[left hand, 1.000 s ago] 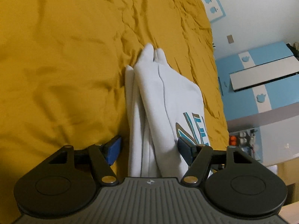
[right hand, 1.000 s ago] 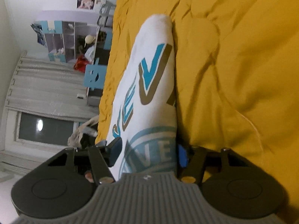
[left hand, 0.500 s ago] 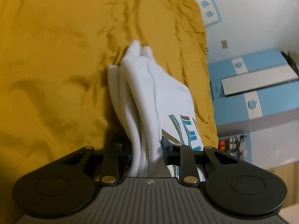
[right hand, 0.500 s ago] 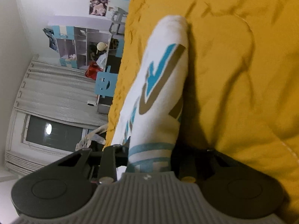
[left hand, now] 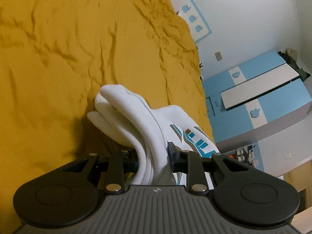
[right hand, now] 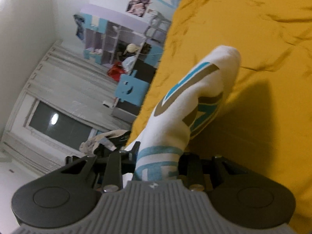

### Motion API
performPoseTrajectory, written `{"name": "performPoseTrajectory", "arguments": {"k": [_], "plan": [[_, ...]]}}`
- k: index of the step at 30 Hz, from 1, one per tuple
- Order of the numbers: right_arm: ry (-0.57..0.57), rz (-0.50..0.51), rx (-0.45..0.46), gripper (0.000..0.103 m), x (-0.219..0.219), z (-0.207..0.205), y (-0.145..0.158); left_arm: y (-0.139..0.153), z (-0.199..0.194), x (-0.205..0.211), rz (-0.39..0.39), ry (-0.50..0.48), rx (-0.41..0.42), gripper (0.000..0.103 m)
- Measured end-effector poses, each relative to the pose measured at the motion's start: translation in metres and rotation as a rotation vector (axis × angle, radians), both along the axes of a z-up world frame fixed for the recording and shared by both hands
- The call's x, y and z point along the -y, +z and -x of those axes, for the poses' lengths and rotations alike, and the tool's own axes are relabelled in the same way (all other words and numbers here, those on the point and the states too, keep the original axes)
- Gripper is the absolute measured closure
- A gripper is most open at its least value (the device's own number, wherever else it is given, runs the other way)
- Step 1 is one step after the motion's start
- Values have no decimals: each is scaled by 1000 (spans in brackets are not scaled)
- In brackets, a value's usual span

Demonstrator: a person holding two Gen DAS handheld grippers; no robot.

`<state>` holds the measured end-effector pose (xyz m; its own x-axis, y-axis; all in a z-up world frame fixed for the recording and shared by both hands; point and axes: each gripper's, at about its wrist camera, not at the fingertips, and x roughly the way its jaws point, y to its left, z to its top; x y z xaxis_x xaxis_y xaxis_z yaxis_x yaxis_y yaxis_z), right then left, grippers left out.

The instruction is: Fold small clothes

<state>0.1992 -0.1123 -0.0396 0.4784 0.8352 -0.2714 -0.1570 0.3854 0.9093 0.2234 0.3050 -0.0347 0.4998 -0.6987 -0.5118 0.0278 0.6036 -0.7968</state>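
Note:
A small white garment point(left hand: 136, 117) with teal and brown lettering is folded into a thick bundle over the yellow bedspread point(left hand: 78, 48). My left gripper point(left hand: 152, 156) is shut on one end of it, the layered white edges pinched between the jaws. My right gripper point(right hand: 158, 159) is shut on the other end point(right hand: 187, 105), where the printed side shows. Both ends are lifted off the bed and the cloth droops away from the jaws, casting a shadow on the spread.
The yellow bedspread point(right hand: 253, 39) fills most of both views. Past its edge stand a blue and white cabinet point(left hand: 263, 97), shelves with clutter point(right hand: 117, 44), a blue chair point(right hand: 130, 89) and a window point(right hand: 58, 122).
Both grippers went from open around the garment's ends to shut on them. Both then rose, lifting the garment off the bedspread.

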Motion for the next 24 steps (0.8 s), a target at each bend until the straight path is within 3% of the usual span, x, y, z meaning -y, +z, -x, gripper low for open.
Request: {"name": "performPoseTrajectory", "arguments": {"k": [8, 13, 16, 18, 21, 22, 24], "plan": [[51, -68, 52, 79, -53, -33, 22, 32, -4, -43, -15, 57, 71, 74], [71, -100, 59, 79, -83, -49, 25, 23, -6, -65, 3, 63, 65, 74], [93, -97, 8, 79, -94, -49, -1, -9, -9, -77, 2, 35, 2, 74], [93, -82, -40, 79, -100, -49, -28, -48, -12, -85, 40, 45, -102, 74], [76, -106, -250, 79, -105, -46, -90, -115, -6, -97, 169, 112, -263, 72], [69, -114, -312, 82, -103, -43, -109, -130, -2, -102, 221, 137, -275, 66], [56, -196, -352, 82, -94, -36, -131, -146, 4, -108, 317, 139, -268, 66]]}}
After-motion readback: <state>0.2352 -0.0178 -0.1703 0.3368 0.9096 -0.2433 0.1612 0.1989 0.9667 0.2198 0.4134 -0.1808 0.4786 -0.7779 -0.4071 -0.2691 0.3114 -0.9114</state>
